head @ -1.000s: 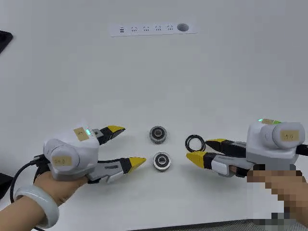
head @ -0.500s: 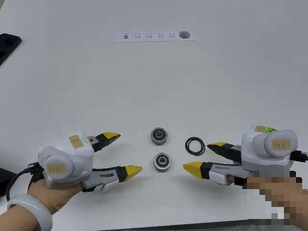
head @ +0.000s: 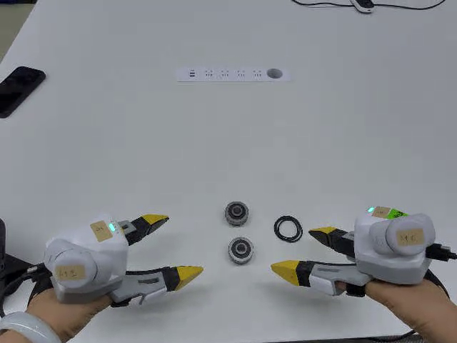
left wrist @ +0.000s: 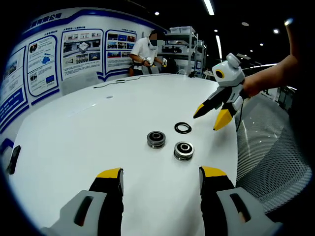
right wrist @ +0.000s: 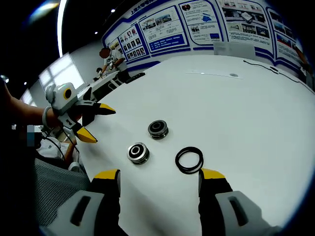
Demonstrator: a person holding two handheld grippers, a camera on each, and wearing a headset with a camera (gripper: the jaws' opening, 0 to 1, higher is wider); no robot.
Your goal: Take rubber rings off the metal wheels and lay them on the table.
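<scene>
White glossy bench (head: 107, 157): two round metal wheels (head: 236, 212) near front edge, apart; loose black rubber ring (head: 288, 229) flat just beside them. Left gripper (head: 178, 245) and right gripper (head: 298, 251): fingers spread, empty. White power strip (head: 232, 74) toward far edge. Blue-trimmed wall posters (left wrist: 74, 49) behind.

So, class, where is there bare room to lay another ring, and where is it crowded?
Free: the table between the power strip and the far wheel; also between the phone and the left gripper. Crowded: between it and the right gripper, around the near wheel and black ring.
</scene>
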